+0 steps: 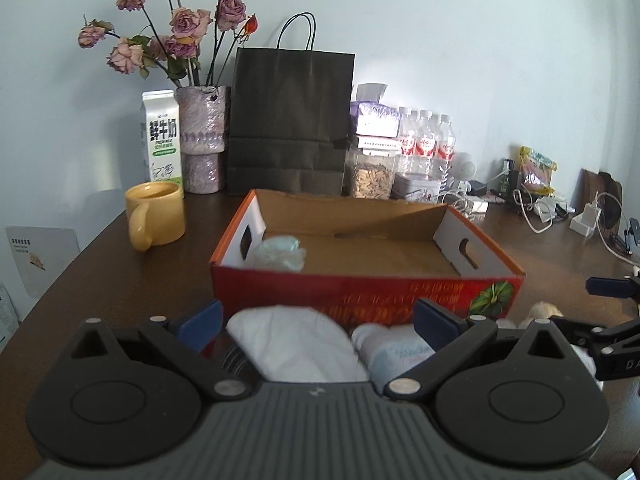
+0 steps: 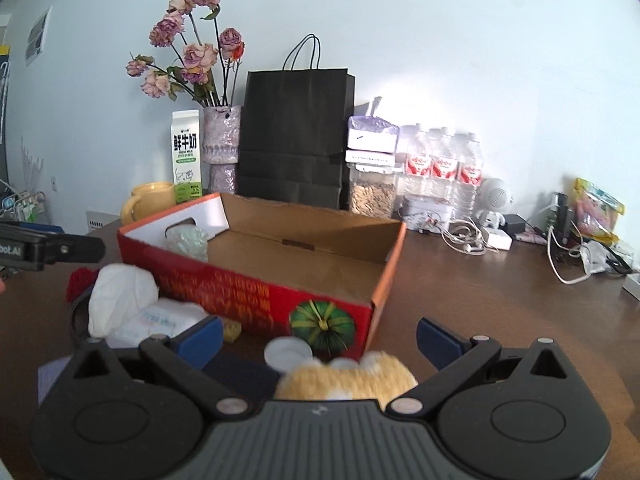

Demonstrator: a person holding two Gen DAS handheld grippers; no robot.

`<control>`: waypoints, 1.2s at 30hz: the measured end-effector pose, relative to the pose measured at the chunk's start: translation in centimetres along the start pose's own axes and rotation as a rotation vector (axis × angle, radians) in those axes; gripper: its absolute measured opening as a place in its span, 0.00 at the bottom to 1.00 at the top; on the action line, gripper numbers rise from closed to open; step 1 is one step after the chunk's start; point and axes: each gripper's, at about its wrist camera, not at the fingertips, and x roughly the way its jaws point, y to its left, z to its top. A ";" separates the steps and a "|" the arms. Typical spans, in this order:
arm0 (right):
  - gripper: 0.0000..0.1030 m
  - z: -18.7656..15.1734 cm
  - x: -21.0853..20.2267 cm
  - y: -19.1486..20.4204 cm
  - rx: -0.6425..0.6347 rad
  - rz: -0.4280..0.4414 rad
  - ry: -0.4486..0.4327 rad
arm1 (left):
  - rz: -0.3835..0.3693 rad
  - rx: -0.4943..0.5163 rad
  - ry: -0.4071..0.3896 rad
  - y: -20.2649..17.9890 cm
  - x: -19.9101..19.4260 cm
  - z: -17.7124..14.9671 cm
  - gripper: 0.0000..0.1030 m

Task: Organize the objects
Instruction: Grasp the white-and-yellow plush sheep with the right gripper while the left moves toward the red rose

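- Red cardboard box (image 1: 360, 292) sits mid-tabletop (image 1: 120, 280), open top, brown inside, white end flaps with hand slots. Yellow print on the front wall is too blurred to read; green pumpkin graphic (image 2: 322, 326) at its corner.
- Inside the box, at its left end: one crumpled pale-green plastic wrap (image 1: 280, 254).
- Left gripper (image 1: 320, 322): jaws spread wide, holding nothing. Below and between them, in front of the box: white crumpled tissue (image 1: 296, 344) and a soft white pack (image 1: 394, 350) with faint blue script, unreadable.
- Right gripper (image 2: 320, 338): jaws spread wide, empty. Fuzzy yellow plush (image 2: 348, 378) lies between them, close to the camera; a white round piece (image 2: 286, 352) just behind it, against the box front.
- Also in front of the box, right wrist view: small yellow sponge (image 2: 231, 330), red yarn-like clump (image 2: 82, 280).
- Back row: milk carton (image 1: 162, 140) reads "鲜牛奶 / FRESH MILK"; yellow mug (image 1: 156, 216); vase of dried roses (image 1: 202, 140); black paper bag (image 1: 290, 120); jar of seeds (image 1: 370, 176); three red-label water bottles (image 1: 426, 148), text unreadable.
- Left gripper body in the right wrist view shows "bot.AI" (image 2: 10, 250).
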 end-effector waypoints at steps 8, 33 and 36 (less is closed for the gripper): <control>1.00 -3.7 -2.5 -0.8 0.046 -0.012 0.053 | 0.033 -0.007 0.037 1.1 -2.7 -3.6 1.00; 0.56 -5.1 2.3 -2.1 0.128 0.069 0.160 | 0.096 -0.068 0.129 3.1 -2.3 -6.0 1.00; 0.51 -5.2 2.3 -1.7 0.122 0.071 0.138 | 0.102 -0.073 0.129 3.3 -2.1 -6.0 1.00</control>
